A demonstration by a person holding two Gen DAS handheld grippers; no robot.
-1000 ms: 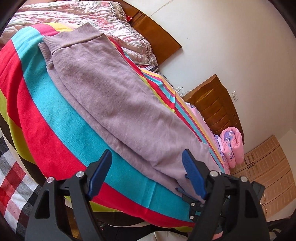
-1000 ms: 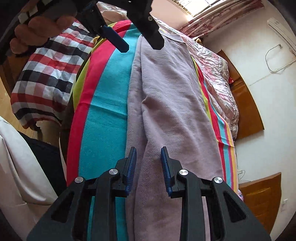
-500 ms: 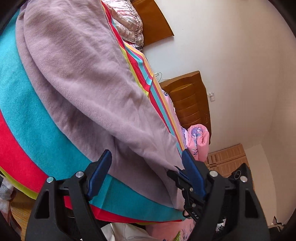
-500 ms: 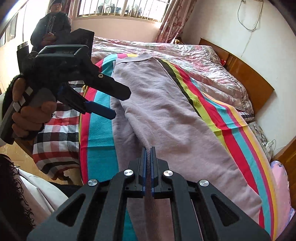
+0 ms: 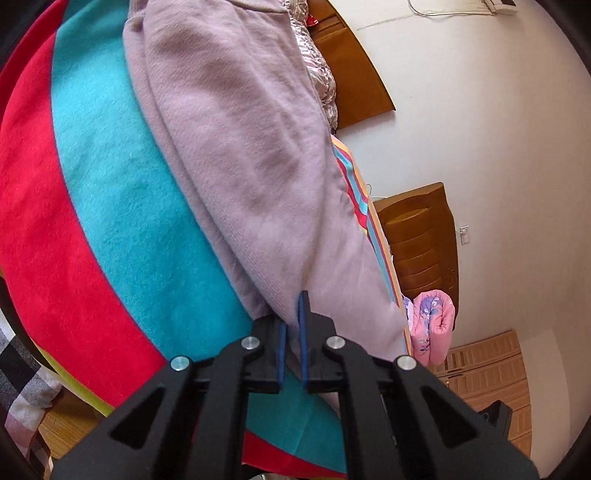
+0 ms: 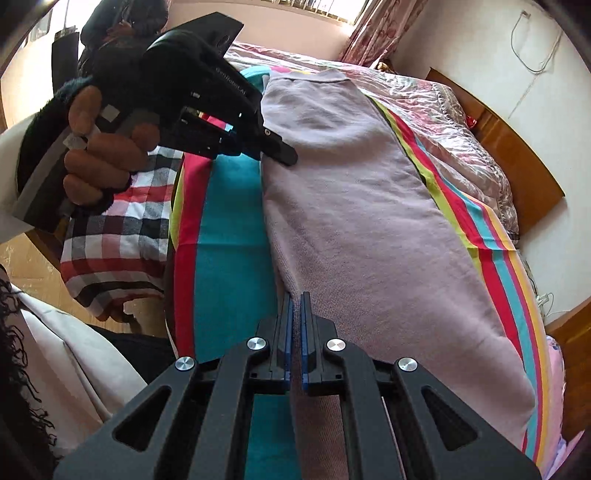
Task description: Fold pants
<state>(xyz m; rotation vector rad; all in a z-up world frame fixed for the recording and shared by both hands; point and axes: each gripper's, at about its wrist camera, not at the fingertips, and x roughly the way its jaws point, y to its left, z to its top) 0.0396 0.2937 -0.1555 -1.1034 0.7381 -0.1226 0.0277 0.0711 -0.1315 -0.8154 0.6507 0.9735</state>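
Observation:
Lilac knit pants [image 5: 240,147] [image 6: 351,203] lie lengthwise on a striped blanket [image 5: 110,221] [image 6: 225,258], one leg laid on the other. In the left wrist view my left gripper [image 5: 291,317] has its jaws closing on the pants' near edge, and the blue pads pinch a fold of fabric. In the right wrist view my right gripper [image 6: 295,306] is shut on the same long edge further down the leg. The left gripper [image 6: 277,149] also shows there, held by a hand [image 6: 99,155], its tip at the pants' edge nearer the waistband.
A plaid cloth [image 6: 118,229] hangs off the bed's near side. A floral quilt [image 6: 436,110] and wooden headboard [image 6: 517,158] lie beyond the pants. A nightstand [image 5: 424,240], a pink bundle [image 5: 432,325] and a wardrobe [image 5: 487,373] stand by the wall. A person [image 6: 110,33] stands at the back.
My left gripper dropped onto the pants' near edge and went from wide open to pinching the fabric. The right gripper closed on the edge earlier and keeps hold, its view rolled.

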